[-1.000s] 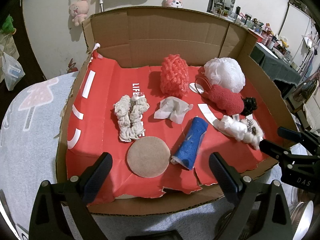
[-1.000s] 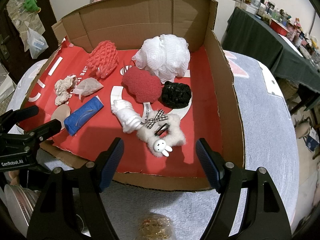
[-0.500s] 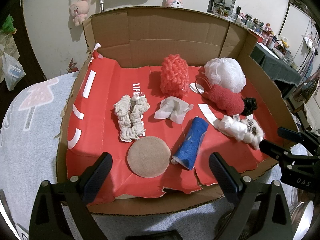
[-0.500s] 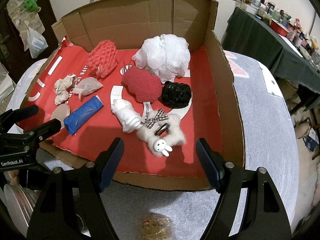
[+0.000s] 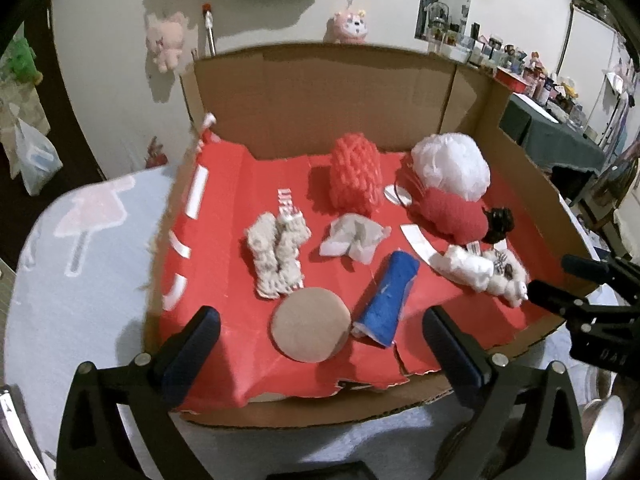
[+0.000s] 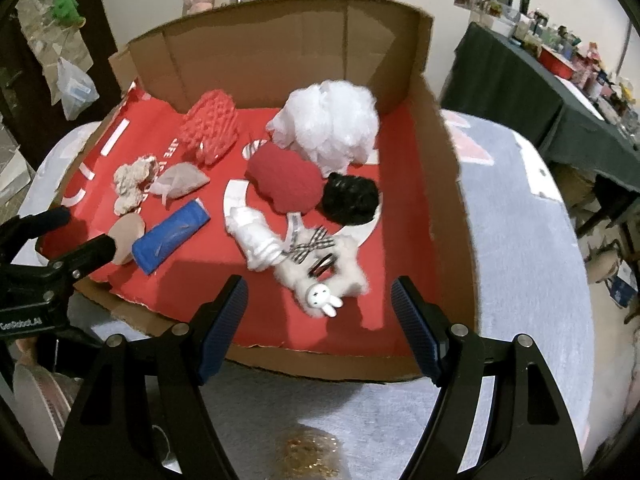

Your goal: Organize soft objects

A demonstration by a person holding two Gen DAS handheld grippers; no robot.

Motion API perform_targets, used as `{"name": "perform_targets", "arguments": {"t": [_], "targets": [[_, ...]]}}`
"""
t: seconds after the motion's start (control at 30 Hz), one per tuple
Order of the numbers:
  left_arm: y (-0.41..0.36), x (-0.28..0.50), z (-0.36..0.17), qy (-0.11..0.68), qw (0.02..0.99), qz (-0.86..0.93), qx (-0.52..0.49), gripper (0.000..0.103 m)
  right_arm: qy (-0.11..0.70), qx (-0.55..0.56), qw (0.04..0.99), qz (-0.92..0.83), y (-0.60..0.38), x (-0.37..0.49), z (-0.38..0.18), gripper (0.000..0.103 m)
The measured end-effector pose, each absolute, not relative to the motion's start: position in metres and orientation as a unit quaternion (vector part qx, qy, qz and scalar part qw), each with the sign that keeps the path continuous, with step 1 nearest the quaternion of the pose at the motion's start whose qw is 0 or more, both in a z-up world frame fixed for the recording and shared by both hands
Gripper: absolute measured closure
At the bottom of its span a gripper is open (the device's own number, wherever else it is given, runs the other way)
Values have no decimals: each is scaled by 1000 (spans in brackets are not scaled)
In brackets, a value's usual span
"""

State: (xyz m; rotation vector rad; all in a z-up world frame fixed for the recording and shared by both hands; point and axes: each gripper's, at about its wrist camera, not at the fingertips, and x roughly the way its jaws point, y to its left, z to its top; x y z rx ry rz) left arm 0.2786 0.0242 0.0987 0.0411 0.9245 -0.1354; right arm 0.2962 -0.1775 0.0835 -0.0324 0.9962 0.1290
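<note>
Cardboard box fills more of both views than a second earlier; its contents lie unmoved. Blue roll, beside the tan disc, runs lengthwise from the near edge toward the back wall. Left gripper and right gripper hover spread, empty.

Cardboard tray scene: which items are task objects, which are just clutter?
Task items, in the cardboard tray:
white mesh pouf
red fuzzy pad
black scrunchie
blue roll
bunny plush

Just lying about:
wall plush toys
hanging plastic bag
</note>
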Motion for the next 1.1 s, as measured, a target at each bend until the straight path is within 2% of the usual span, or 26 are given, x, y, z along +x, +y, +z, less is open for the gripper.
{"name": "perform_targets", "arguments": {"t": [0.27,0.53,0.6,0.87,1.1], "targets": [[33,242,146,380,923,-58,4,0,431,-11,901,59,-185,268,126,29],[24,167,176,308,949,-73,6,0,337,-17,939,65,-185,189,175,9],[22,149,176,298,952,-76,3,0,320,-17,945,70,-184,165,179,9],[17,88,151,275,957,-86,-12,0,299,-1,952,70,-185,105,152,8],[9,74,109,300,950,-84,-5,0,314,5,947,63,-183,88,104,8]]}}
